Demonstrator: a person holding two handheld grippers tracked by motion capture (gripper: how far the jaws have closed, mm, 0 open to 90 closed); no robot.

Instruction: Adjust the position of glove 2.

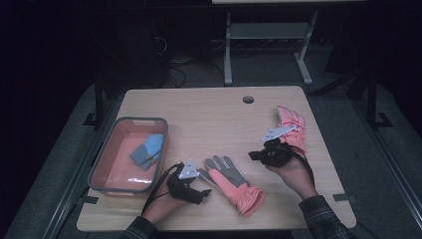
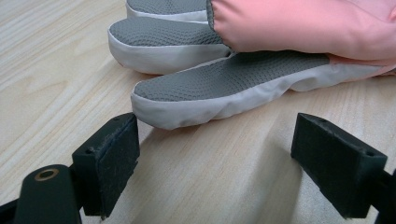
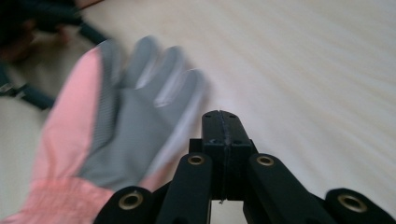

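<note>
A pink glove with a grey palm (image 1: 231, 181) lies palm up in the middle of the table, its cuff toward the front edge. My left gripper (image 1: 205, 193) rests low at its left and is open. In the left gripper view the glove's grey fingers (image 2: 224, 79) lie just beyond the gripper (image 2: 219, 156), with nothing between the pads. A second pink glove (image 1: 293, 124) lies at the right, fingers pointing away. My right gripper (image 1: 253, 155) hovers beside it, pointing left. The right gripper (image 3: 222, 126) is shut on nothing, and the grey-palmed glove (image 3: 126, 126) looks blurred ahead of it.
A grey-rimmed bin (image 1: 107, 164) with a pink inside stands at the table's left and holds a blue cloth (image 1: 148, 149). A cable hole (image 1: 248, 99) sits near the far edge. Bare wood lies between the bin and the gloves. A metal frame (image 1: 228, 55) stands behind the table.
</note>
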